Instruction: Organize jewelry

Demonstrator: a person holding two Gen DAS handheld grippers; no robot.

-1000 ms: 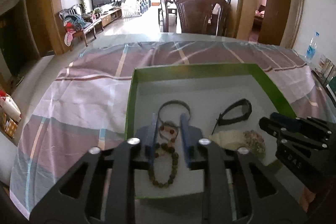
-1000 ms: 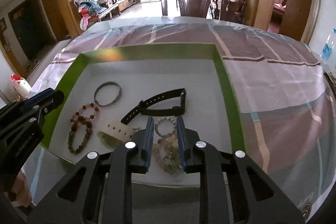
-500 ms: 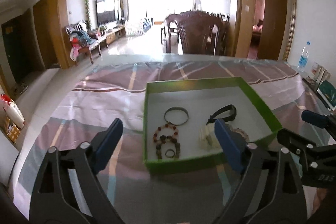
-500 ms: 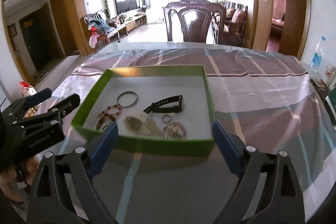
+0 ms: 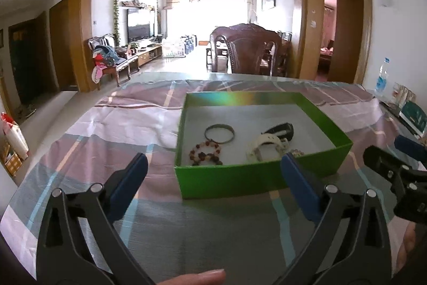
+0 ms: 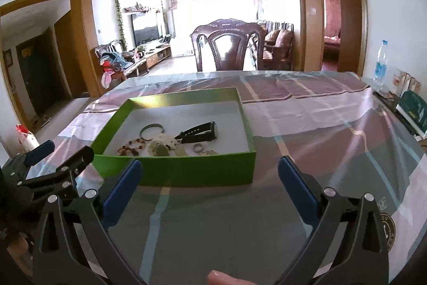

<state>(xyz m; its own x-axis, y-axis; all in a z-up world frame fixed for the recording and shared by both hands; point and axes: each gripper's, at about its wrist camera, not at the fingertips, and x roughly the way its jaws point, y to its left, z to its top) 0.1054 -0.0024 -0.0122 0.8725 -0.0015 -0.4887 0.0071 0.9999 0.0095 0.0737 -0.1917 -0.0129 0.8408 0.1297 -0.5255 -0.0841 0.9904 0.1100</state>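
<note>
A green box (image 5: 240, 180) with a white floor stands on the table. In it lie a metal bangle (image 5: 219, 132), a red-brown bead bracelet (image 5: 205, 151), a white strap (image 5: 264, 146) and a black watch band (image 5: 283, 128). My left gripper (image 5: 213, 160) hovers in front of the box's near wall, jaws opening wide, nothing between them. My right gripper (image 6: 209, 163) hovers before the same box (image 6: 186, 170), jaws also opening and empty. The right wrist view also shows a small ring (image 6: 197, 147) by the black band (image 6: 200, 132).
A checked cloth (image 5: 120, 124) under glass covers the table. A dark wooden chair (image 5: 245, 50) stands at the far edge. A water bottle (image 5: 381, 76) and a green book (image 5: 413, 116) sit at the right edge. A thumb (image 5: 197, 275) shows at the bottom.
Both grippers have drawn back out of the box toward the near side of the table and opened wide. The bead strings that were between their fingers now lie in the box.
</note>
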